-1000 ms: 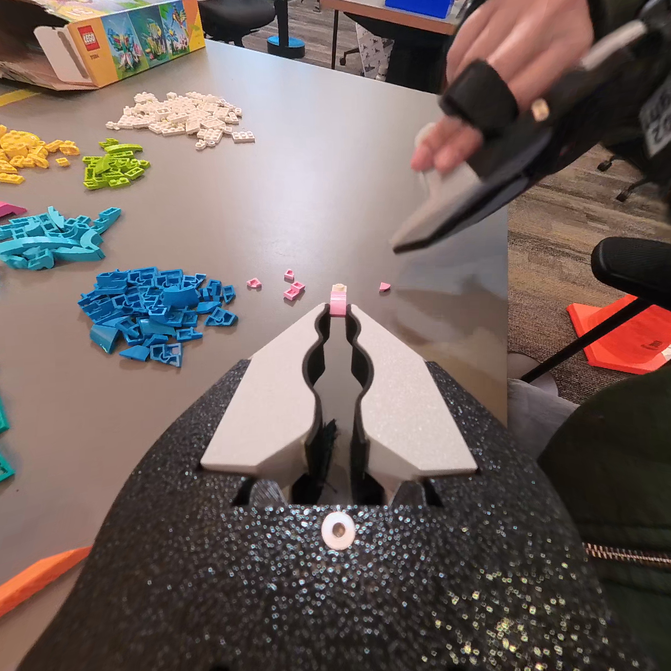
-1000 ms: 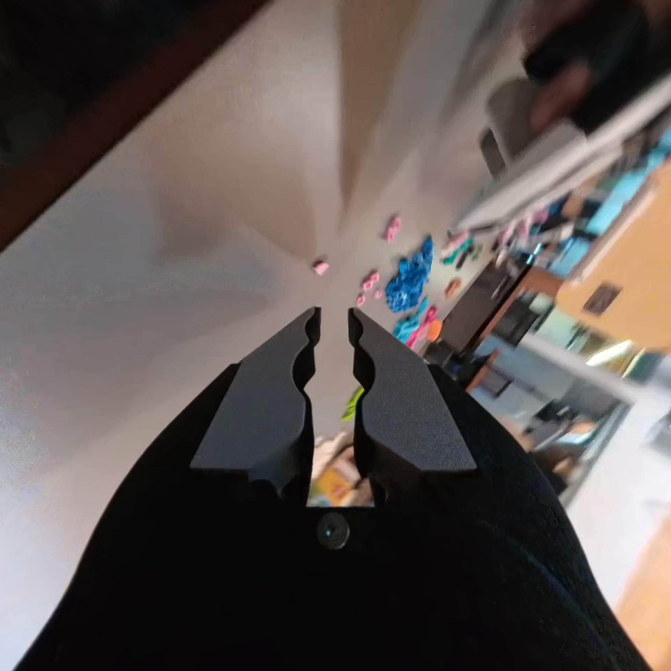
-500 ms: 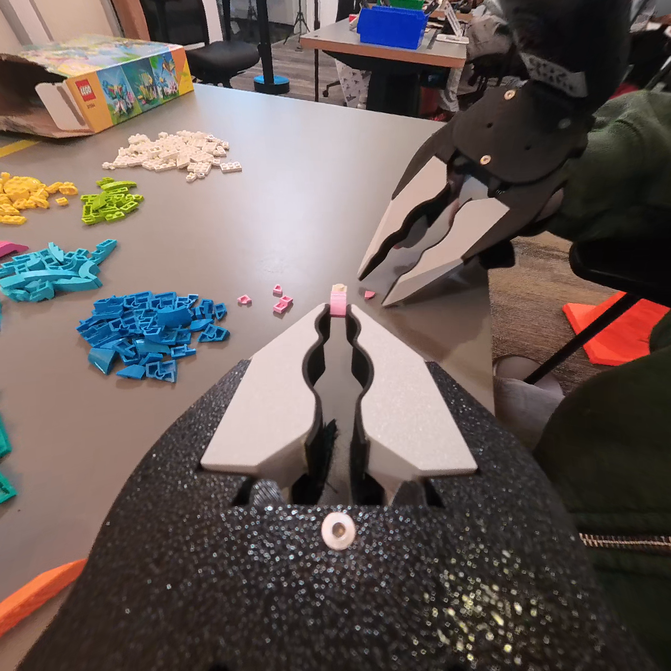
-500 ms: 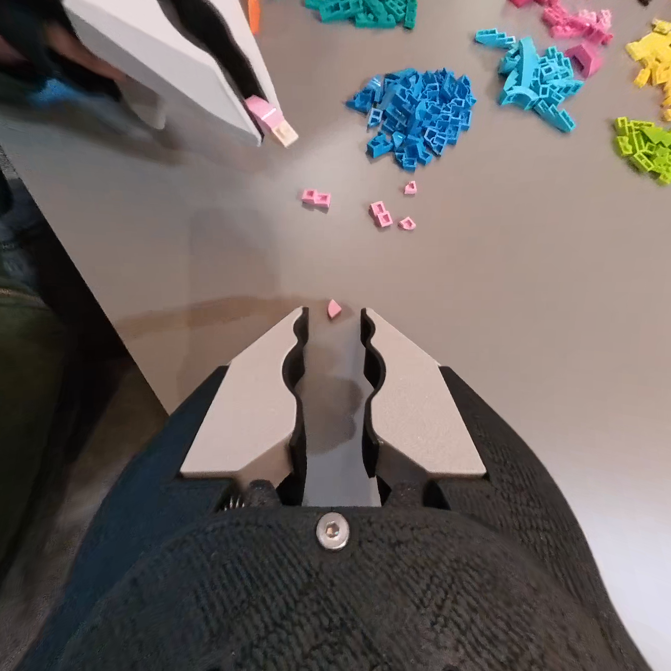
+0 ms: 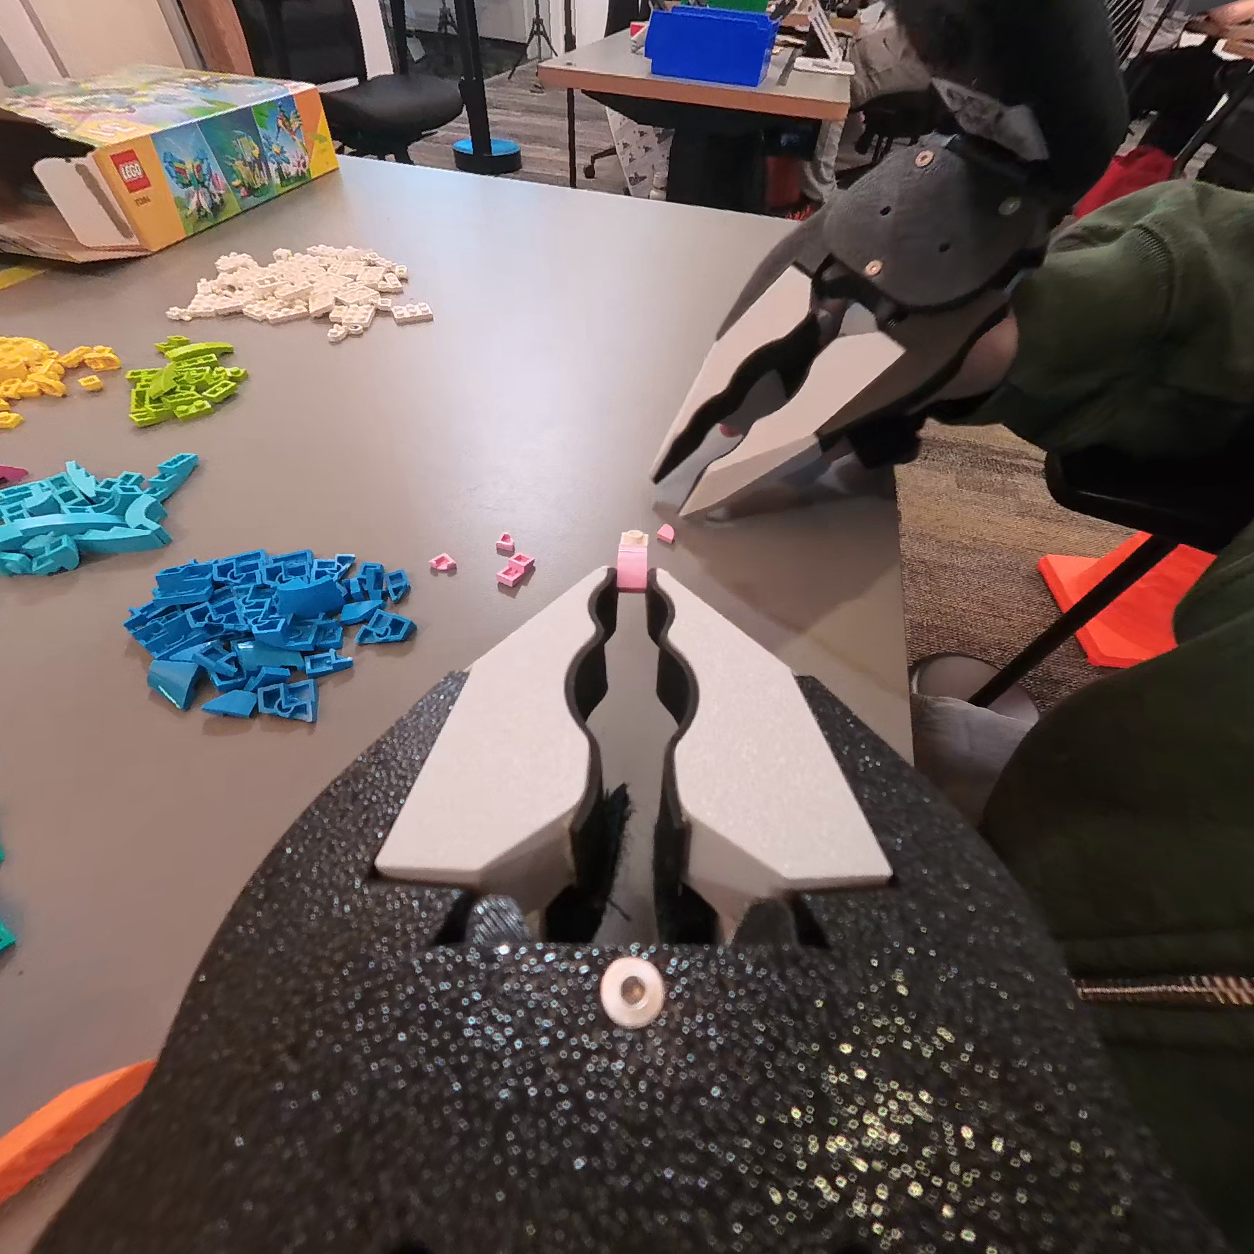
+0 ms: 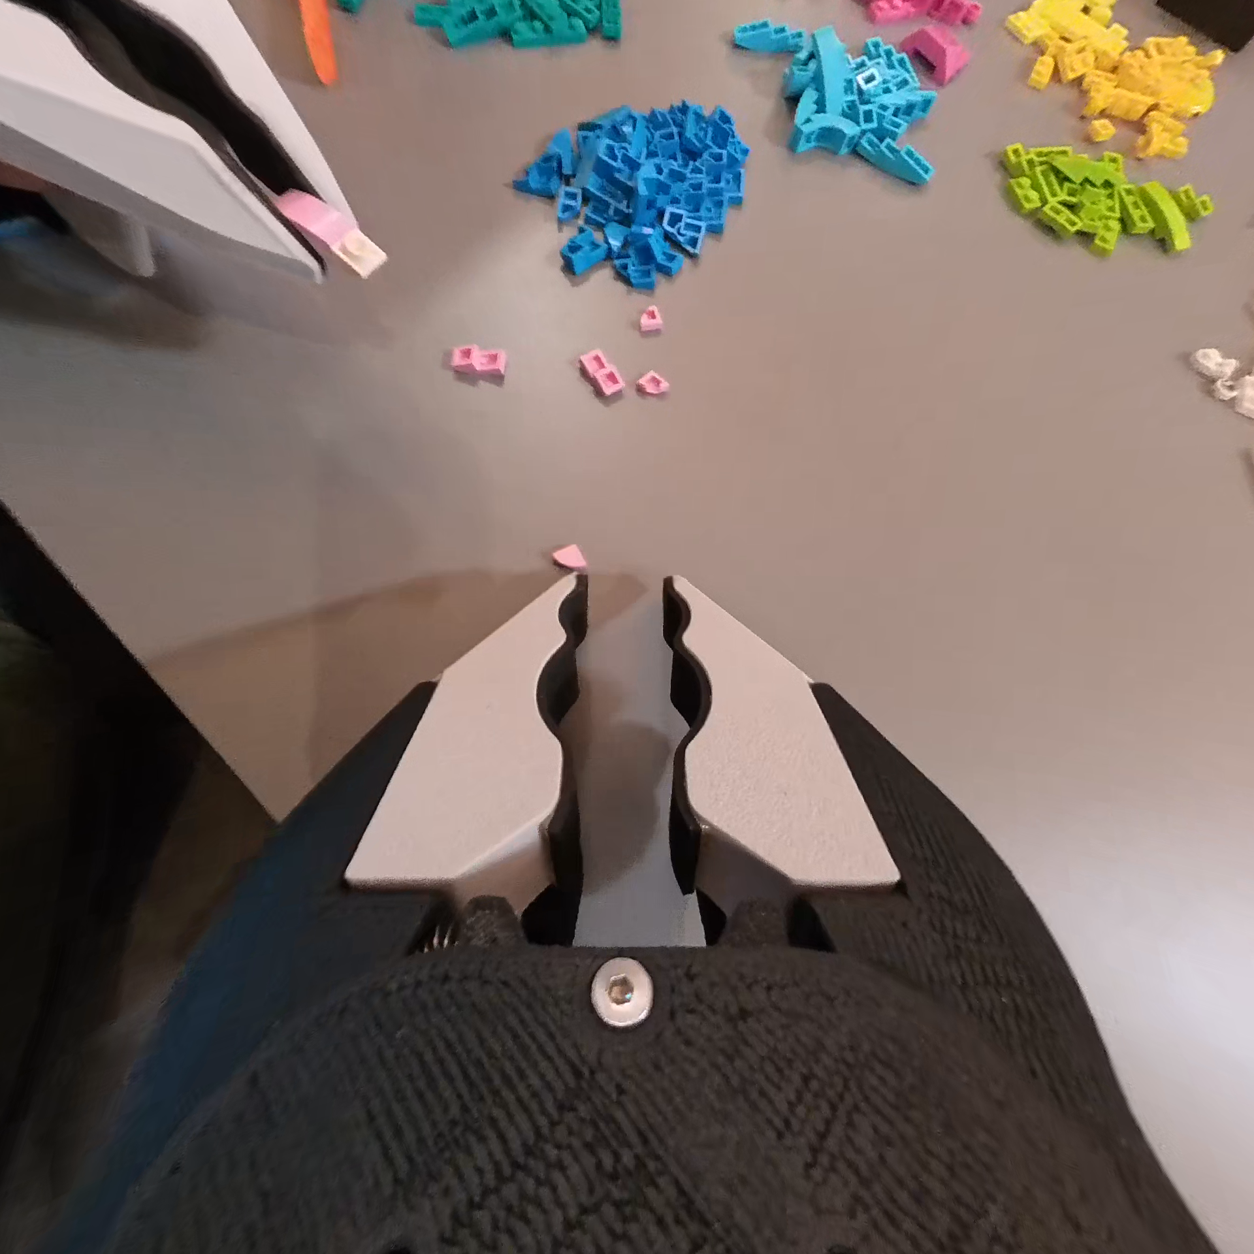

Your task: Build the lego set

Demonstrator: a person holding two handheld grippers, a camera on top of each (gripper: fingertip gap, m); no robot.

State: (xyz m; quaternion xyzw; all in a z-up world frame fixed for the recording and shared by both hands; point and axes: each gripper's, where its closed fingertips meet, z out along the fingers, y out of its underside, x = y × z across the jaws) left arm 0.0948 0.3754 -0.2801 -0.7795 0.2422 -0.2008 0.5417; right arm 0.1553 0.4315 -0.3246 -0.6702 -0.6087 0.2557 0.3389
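Grey desk (image 5: pixel 556 285), near corner: left tongs (image 5: pixel 632 577) clamped on a small pink brick (image 5: pixel 632 568) capped with a cream stud piece.
Left wrist view: the clamped brick hangs near the desk's right edge, with bare surface ahead; the right tongs (image 5: pixel 668 495), smooth grey fingers with wavy black inner edges, stand slightly apart, tips down just beside a pink quarter-round tile (image 5: pixel 666 533). Loose pink bits (image 5: pixel 514 564), a dark-blue heap (image 5: pixel 258 628), turquoise (image 5: pixel 81 516), lime (image 5: pixel 183 383), white (image 5: pixel 305 288) heaps and an open set box (image 5: pixel 203 163) lie leftwards.
Right wrist view: right tongs (image 6: pixel 624 580) are apart and empty, the tile (image 6: pixel 568 556) just off the left tip, the desk edge close at left; the heaps are well apart ahead.
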